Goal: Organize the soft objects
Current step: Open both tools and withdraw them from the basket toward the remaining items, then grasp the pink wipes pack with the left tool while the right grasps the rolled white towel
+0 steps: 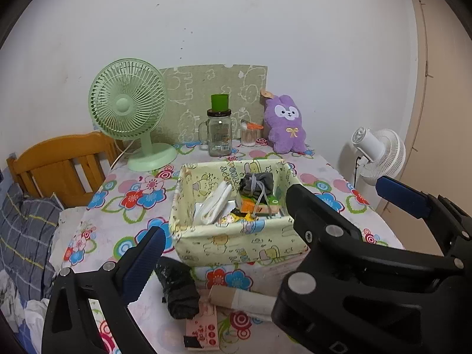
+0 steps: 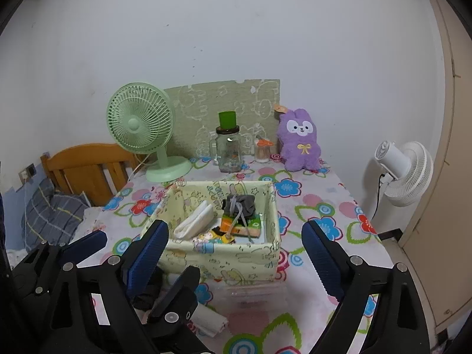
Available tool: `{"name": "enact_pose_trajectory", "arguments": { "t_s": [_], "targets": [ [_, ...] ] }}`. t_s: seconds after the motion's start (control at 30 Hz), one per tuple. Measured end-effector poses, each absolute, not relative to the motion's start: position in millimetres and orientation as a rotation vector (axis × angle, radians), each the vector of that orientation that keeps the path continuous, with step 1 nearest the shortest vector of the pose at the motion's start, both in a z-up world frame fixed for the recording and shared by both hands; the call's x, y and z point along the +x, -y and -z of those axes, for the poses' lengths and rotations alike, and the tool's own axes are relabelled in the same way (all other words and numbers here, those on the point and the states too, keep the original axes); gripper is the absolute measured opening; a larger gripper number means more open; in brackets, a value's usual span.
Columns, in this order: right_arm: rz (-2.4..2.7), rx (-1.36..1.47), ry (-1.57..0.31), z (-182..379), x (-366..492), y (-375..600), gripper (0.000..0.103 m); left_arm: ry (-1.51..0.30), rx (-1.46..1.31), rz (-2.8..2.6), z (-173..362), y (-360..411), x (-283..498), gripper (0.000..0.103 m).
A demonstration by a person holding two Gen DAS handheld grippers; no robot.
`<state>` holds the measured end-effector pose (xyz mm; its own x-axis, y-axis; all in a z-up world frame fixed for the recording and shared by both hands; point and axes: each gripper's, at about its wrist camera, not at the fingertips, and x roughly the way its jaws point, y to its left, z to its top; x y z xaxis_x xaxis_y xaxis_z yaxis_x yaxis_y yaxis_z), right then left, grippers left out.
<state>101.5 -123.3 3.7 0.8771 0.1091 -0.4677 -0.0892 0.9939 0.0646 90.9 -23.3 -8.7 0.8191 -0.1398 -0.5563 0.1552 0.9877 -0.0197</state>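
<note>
- Right gripper (image 2: 236, 253): jaws wide apart, nothing between the pads; it hangs just short of the fabric bin's (image 2: 224, 258) near wall. Left gripper (image 1: 224, 233): jaws also spread, empty; in its own view the right unit crosses in front of its right finger.
- Loose soft items lie on your side of the bin, on the floral tablecloth (image 1: 118, 206): a black rolled cloth (image 1: 177, 290) just off the bin's near-left corner, and a beige/white rolled cloth (image 1: 240, 299) next to it, below the bin's near wall. A pink card pack (image 1: 203, 332) sits nearer you than both; looks rigid, so prob. not part of the job.
- Judgement: next step is to pick one roll. Drop lower first, straddle the roll across its short axis, close at mid-length so it doesn't unfurl. Work one arm at a time; the two units are crowded.
- Inside the bin: a white folded cloth (image 2: 194, 221) on the left, a grey drawstring pouch (image 2: 239, 205) toward the back, snack packs beneath. Free space is front-left; release there, low.
- Beyond the bin, at the wall: purple plush (image 2: 299, 140) back-right, upright. Soft, so prob. a later candidate. A glass jar (image 2: 228, 150) and green fan (image 2: 138, 124) stand back-left of it; keep clear on any long reach.
</note>
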Motion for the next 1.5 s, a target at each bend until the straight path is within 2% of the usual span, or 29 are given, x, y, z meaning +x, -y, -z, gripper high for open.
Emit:
{"name": "enact_pose_trajectory", "arguments": {
  "t_s": [0.23,0.47,1.33,1.5],
  "targets": [
    [-0.103,0.039,-0.495,2.4,91.3,120.3,0.096,-0.589,0.021,0.142,15.3,19.4,79.6,0.103],
    [-0.097,0.048,-0.493,11.8,80.9,120.3,0.103,-0.585,0.025,0.151,22.9,18.4,69.7,0.103],
    [-0.112,0.075,-0.591,79.3,80.5,108.7,0.103,-0.687,-0.018,0.114,85.1,2.4,67.0,0.103],
    [-0.121,0.062,-0.634,94.5,89.8,101.3,0.103,-0.734,-0.018,0.070,101.7,-6.3,75.5,0.099]
  ]
}}
